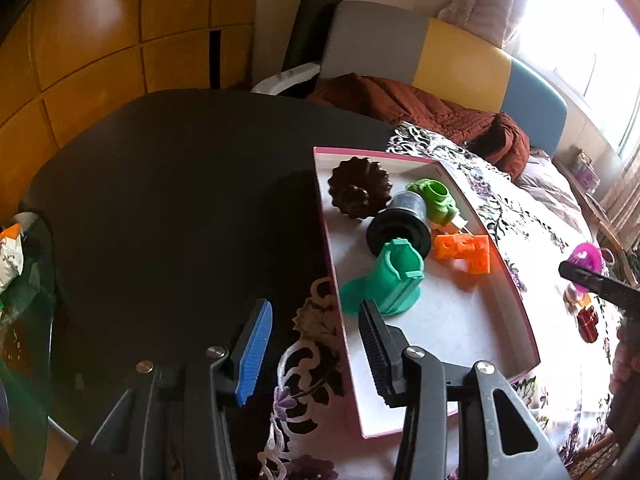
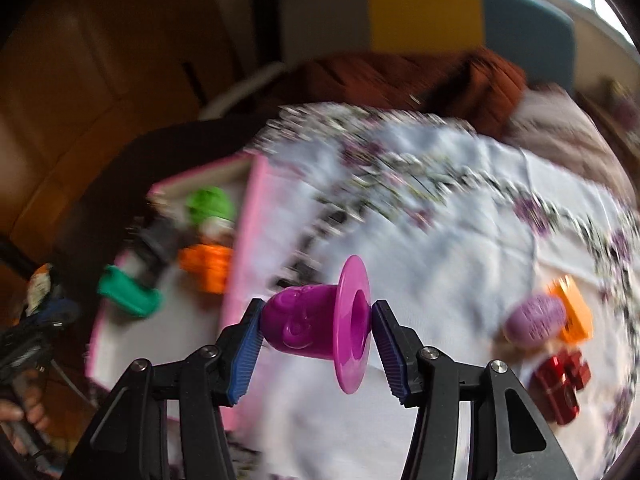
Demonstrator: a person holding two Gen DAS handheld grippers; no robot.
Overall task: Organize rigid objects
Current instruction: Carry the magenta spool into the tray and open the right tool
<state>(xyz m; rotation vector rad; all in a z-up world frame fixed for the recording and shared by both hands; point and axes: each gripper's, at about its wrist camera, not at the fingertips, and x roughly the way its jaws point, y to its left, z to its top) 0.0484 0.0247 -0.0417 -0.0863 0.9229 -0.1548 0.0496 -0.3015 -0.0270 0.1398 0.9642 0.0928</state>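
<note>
- A dark round tabletop is partly covered by a white cloth with purple flowers; behind it are wooden panels and a bench with grey, yellow and blue cushions.
- A pink-rimmed tray on the cloth holds a brown fluted mould, black spool, lime green piece, orange block and teal piece.
- The left tongs are released, near the tray's near-left edge.
- The right tongs are clenched on a magenta flanged cup, above the cloth, right of the tray.

Magenta mould, pink-rimmed tray, floral purple cloth
</note>
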